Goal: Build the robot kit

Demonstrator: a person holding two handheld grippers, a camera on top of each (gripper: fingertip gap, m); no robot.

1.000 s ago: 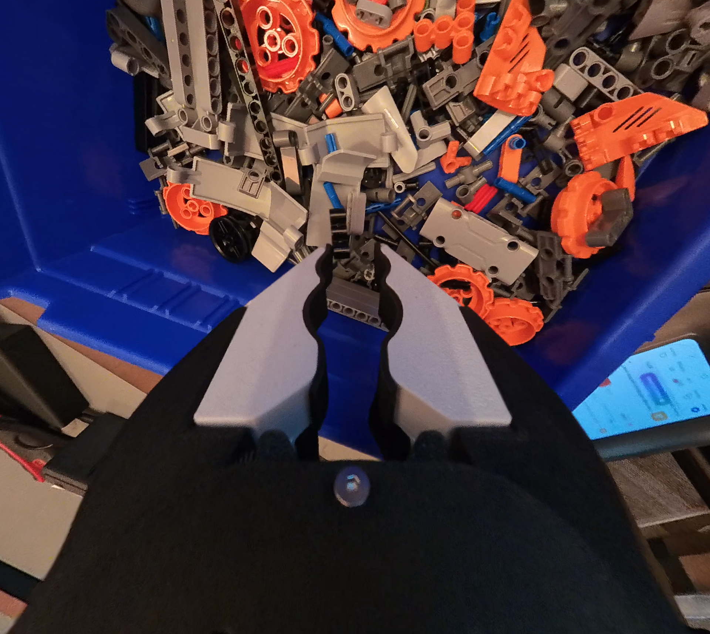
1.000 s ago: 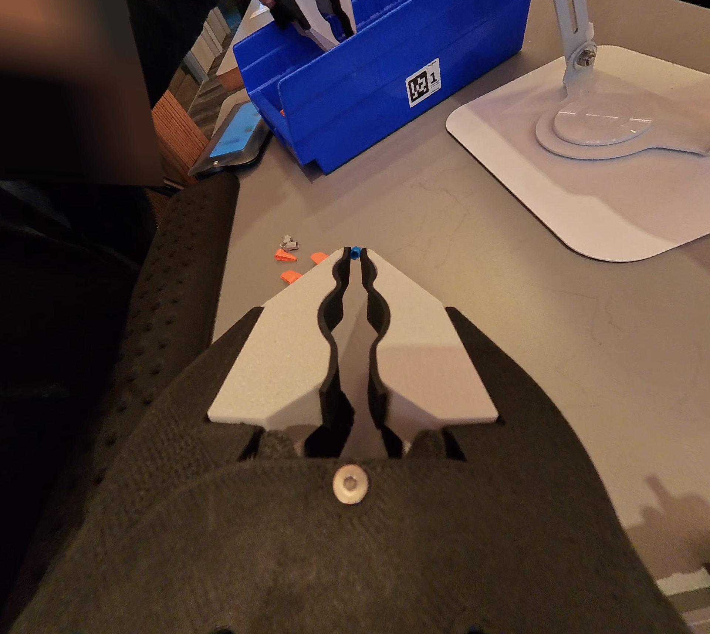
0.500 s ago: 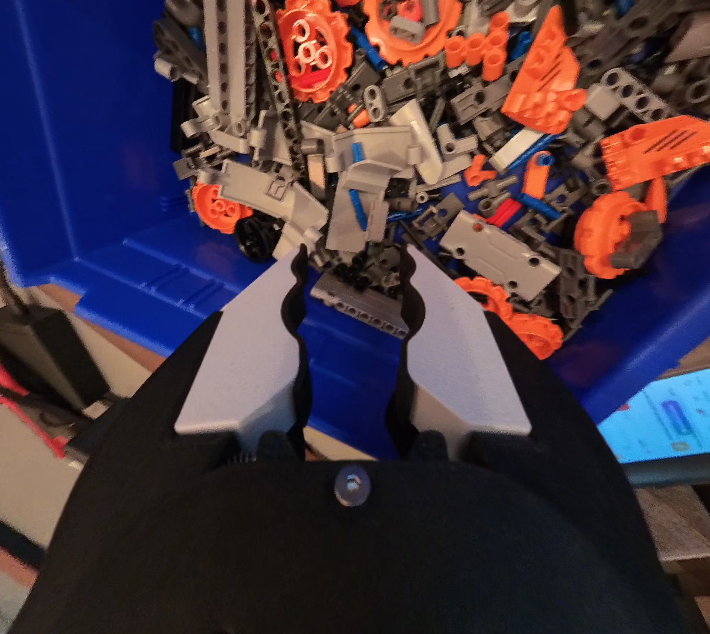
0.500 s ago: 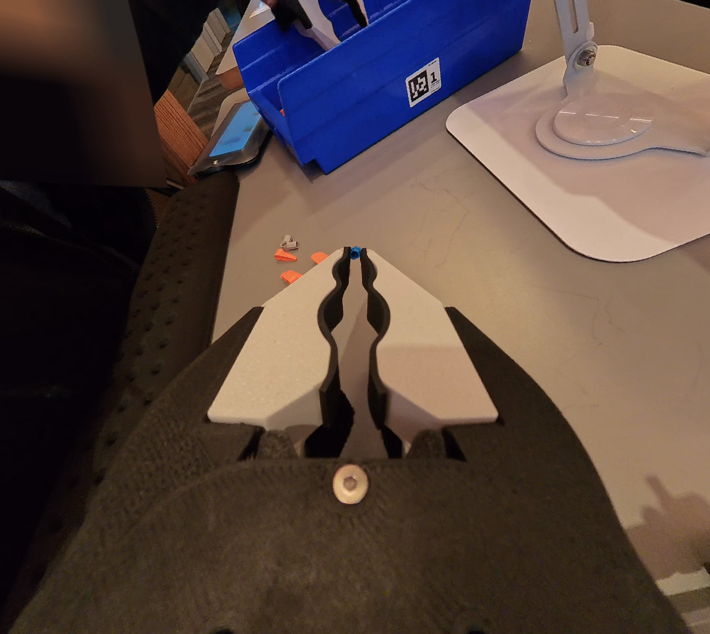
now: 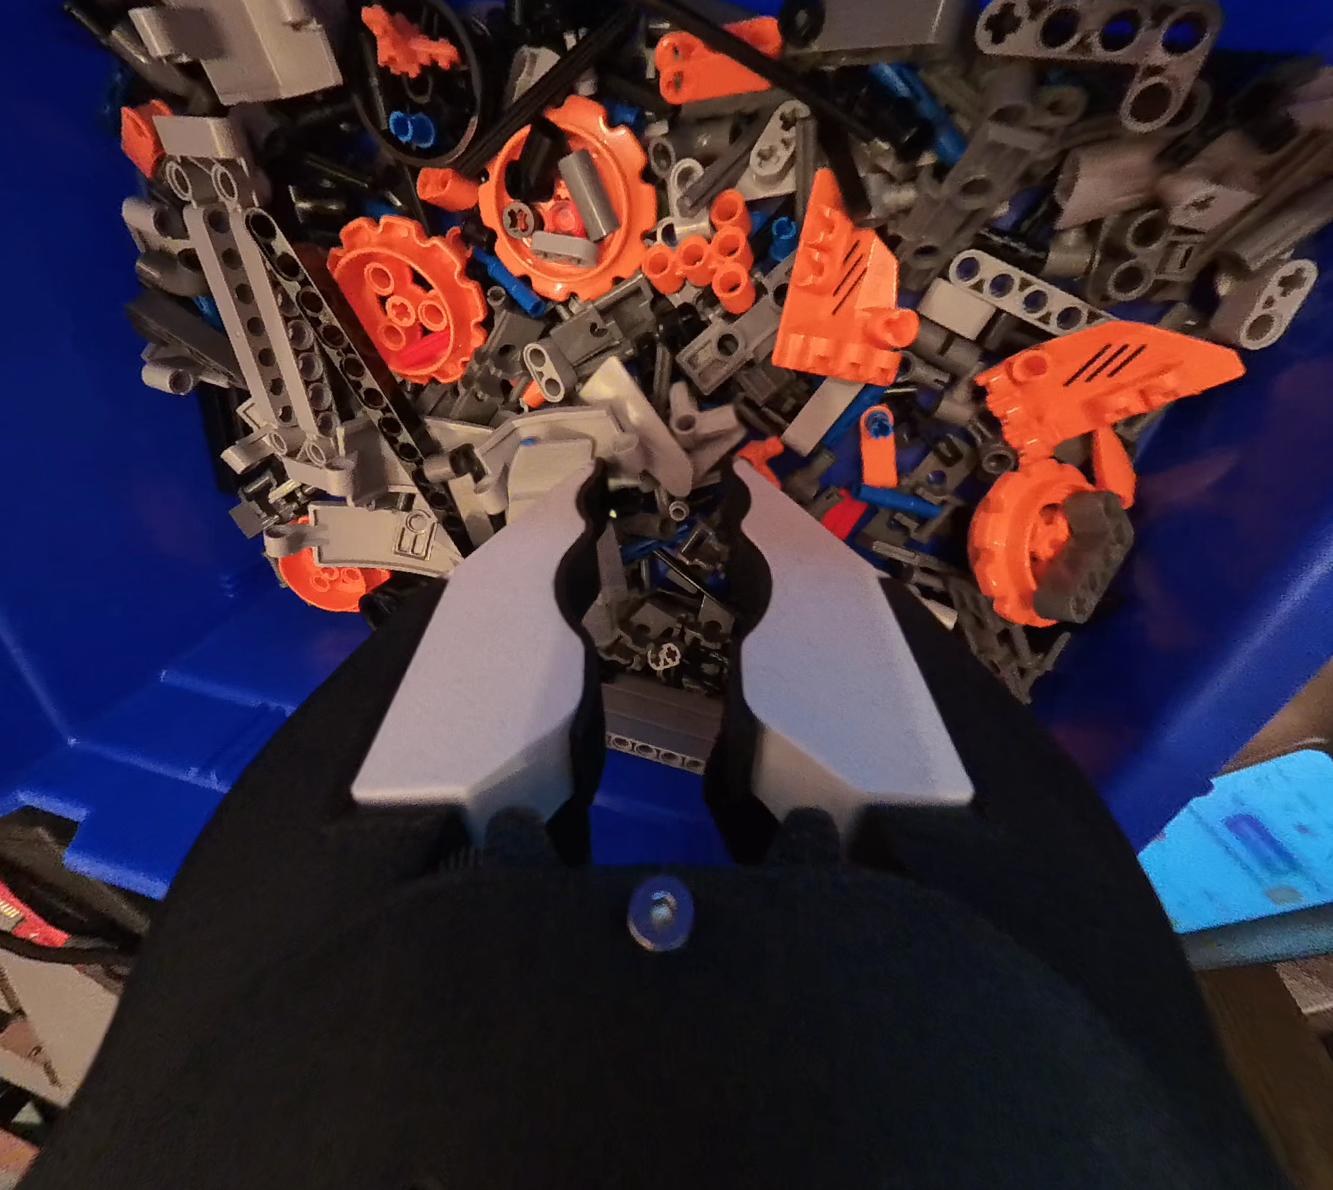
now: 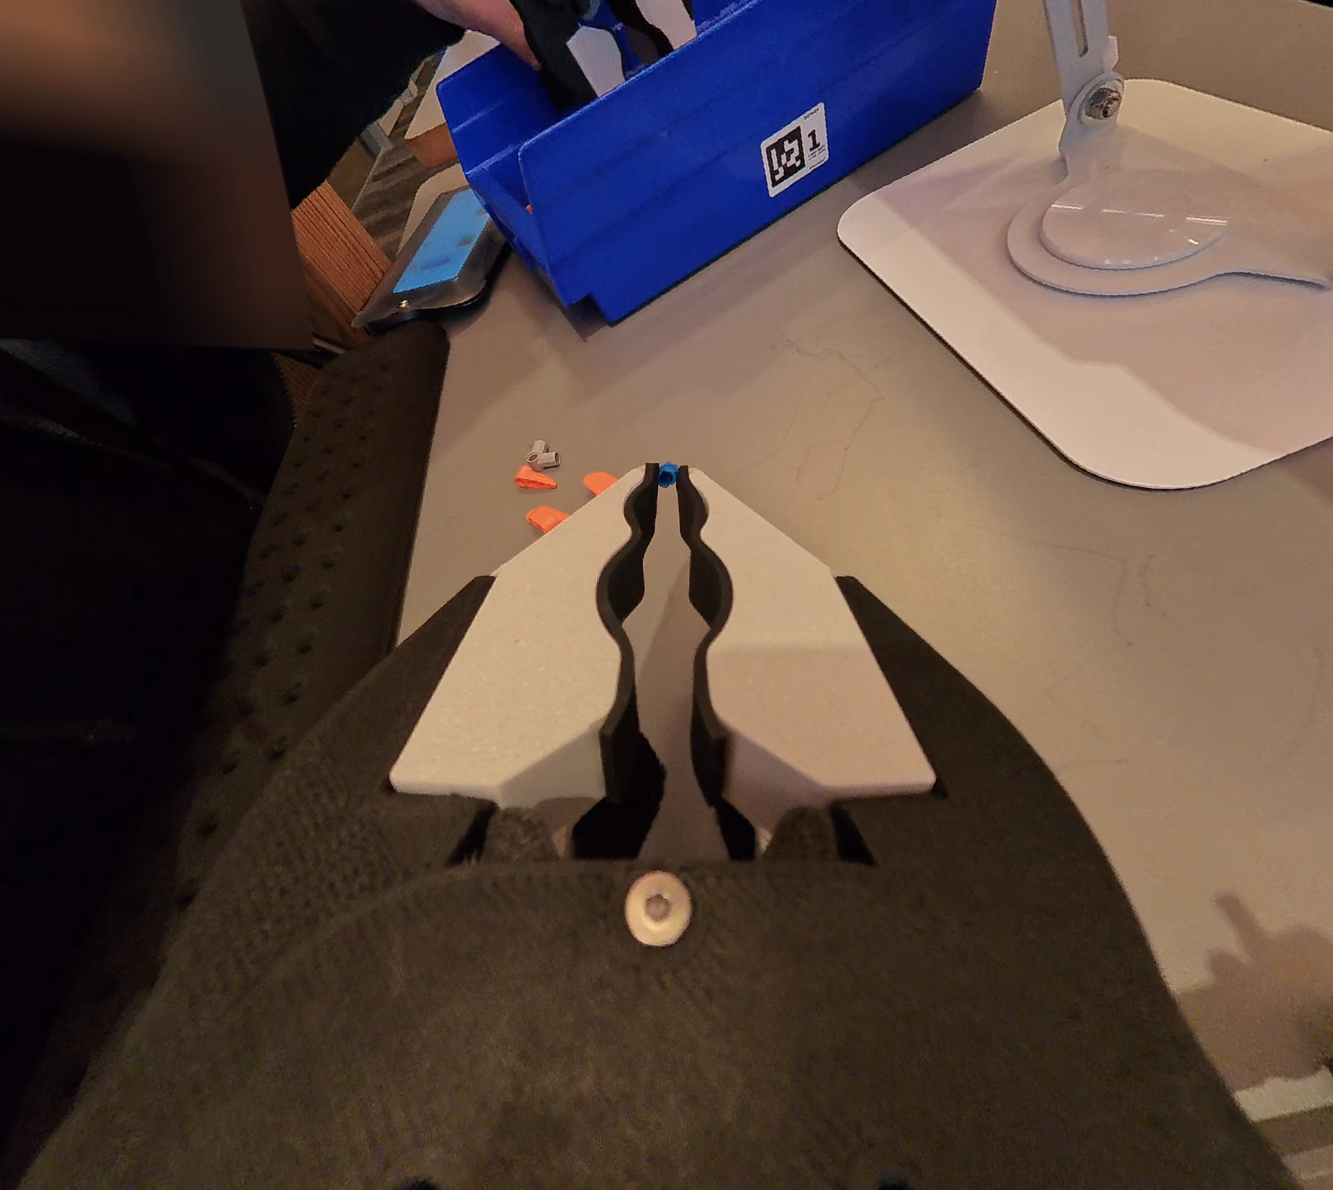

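My left gripper (image 5: 660, 481) is open and reaches down into a blue bin (image 5: 94, 506) full of grey, black, blue and orange building pieces. Its fingertips sit at a light grey curved panel (image 5: 577, 448) and small dark pieces in the near part of the pile. It also shows far off in the right wrist view (image 6: 613, 37), held by a hand inside the bin (image 6: 721, 160). My right gripper (image 6: 667, 470) is shut on a small blue pin (image 6: 666, 474) and hovers over the grey table (image 6: 865, 434).
Three small orange pieces (image 6: 537, 479) and a grey connector (image 6: 542, 456) lie on the table left of my right fingertips. A white stand base (image 6: 1082, 304) is at the right. A lit phone (image 6: 443, 250) lies by the bin. A dark chair arm (image 6: 324, 542) is at the left. The tips of one gripper are about 35 cm away from the tips of the other.
My left gripper has opened wider and pushed forward and down into the pile. My right gripper has stayed still with the blue pin.
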